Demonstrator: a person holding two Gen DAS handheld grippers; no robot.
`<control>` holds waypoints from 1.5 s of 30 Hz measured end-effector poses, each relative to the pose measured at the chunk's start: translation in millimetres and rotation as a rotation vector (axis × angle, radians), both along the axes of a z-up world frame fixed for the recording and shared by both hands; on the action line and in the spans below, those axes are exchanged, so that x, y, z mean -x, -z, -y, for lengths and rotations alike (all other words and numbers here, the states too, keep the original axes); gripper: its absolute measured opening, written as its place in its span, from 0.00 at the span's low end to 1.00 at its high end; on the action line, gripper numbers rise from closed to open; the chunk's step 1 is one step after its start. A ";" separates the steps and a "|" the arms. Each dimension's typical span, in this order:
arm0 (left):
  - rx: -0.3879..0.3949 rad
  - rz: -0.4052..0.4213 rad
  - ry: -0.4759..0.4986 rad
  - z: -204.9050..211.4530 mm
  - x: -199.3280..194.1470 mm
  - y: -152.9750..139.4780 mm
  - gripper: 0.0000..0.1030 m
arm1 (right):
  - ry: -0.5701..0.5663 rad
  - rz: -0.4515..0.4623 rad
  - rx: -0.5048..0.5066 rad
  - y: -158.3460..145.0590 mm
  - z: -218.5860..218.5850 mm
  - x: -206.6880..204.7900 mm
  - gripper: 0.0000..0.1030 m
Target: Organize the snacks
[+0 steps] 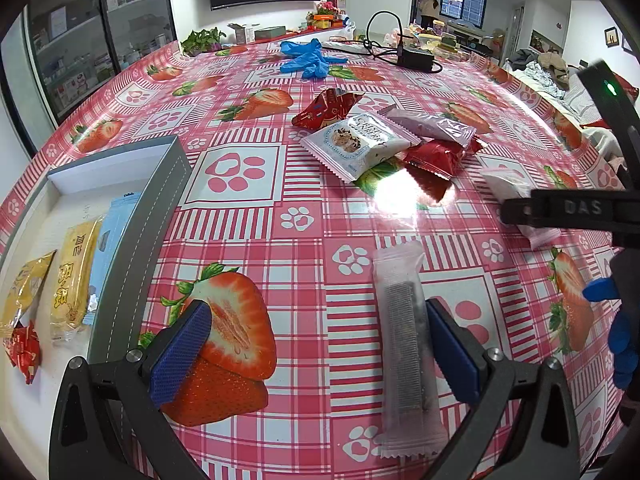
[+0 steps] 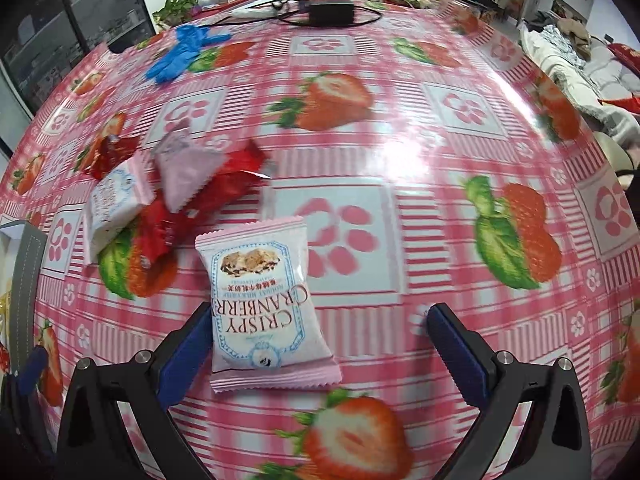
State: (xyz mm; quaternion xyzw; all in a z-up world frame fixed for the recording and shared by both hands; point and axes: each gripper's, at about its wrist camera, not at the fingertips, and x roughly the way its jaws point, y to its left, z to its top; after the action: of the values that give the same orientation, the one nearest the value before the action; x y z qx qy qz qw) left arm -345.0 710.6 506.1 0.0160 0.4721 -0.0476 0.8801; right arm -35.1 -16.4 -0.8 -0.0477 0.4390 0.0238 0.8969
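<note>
My left gripper (image 1: 320,352) is open just above the table; a clear-pink snack bar (image 1: 402,354) lies flat between its fingers, close to the right one. My right gripper (image 2: 320,344) is open over a pink "Crispy Cranberry" packet (image 2: 264,304), which lies by its left finger. A pile of snacks (image 1: 384,140) with a second cranberry packet, red packets and a lilac one sits mid-table; it also shows in the right wrist view (image 2: 168,196). A grey box (image 1: 132,240) at the left holds yellow, blue and red snacks (image 1: 72,276). The right gripper (image 1: 560,210) shows over its packet (image 1: 508,188).
Blue gloves (image 1: 306,58) and a black power adapter with cables (image 1: 416,58) lie at the far side of the strawberry tablecloth (image 1: 248,216). A potted plant (image 1: 200,40) and small boxes stand at the far edge. The box's corner shows at the left in the right wrist view (image 2: 24,280).
</note>
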 end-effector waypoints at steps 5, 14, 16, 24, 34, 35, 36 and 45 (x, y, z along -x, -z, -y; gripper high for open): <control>0.000 0.000 0.000 0.1 -0.1 0.1 0.99 | -0.016 0.014 0.005 0.4 6.9 4.4 1.00; 0.000 0.000 0.000 0.1 -0.2 0.2 0.99 | 0.037 0.004 0.002 -0.9 3.8 -2.6 1.00; 0.000 0.000 0.000 0.2 -0.3 0.2 0.99 | 0.017 0.000 0.009 -1.3 1.3 -5.5 1.00; -0.009 -0.022 -0.023 4.1 -1.3 -1.1 1.00 | -0.036 -0.022 0.023 -3.0 -3.9 -6.7 0.88; -0.005 -0.099 0.093 28.8 5.5 -16.2 0.17 | -0.161 -0.031 -0.055 -11.0 -14.5 14.2 0.42; 0.012 -0.107 0.094 27.5 6.1 -16.6 0.16 | -0.168 -0.036 -0.086 -11.1 -11.0 20.2 0.42; 0.038 -0.117 0.092 25.1 6.9 -17.3 0.16 | -0.171 -0.037 -0.100 -11.4 -9.1 24.2 0.42; 0.144 -0.096 0.068 6.5 21.3 -50.7 0.16 | -0.207 -0.007 -0.181 -26.5 5.4 58.6 0.42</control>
State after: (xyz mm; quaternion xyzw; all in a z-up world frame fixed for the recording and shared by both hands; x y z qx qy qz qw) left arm -366.3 704.1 556.8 -0.0335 0.5082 -0.1117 0.8533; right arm -93.8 -21.7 25.8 -0.0116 0.4308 0.1557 0.8888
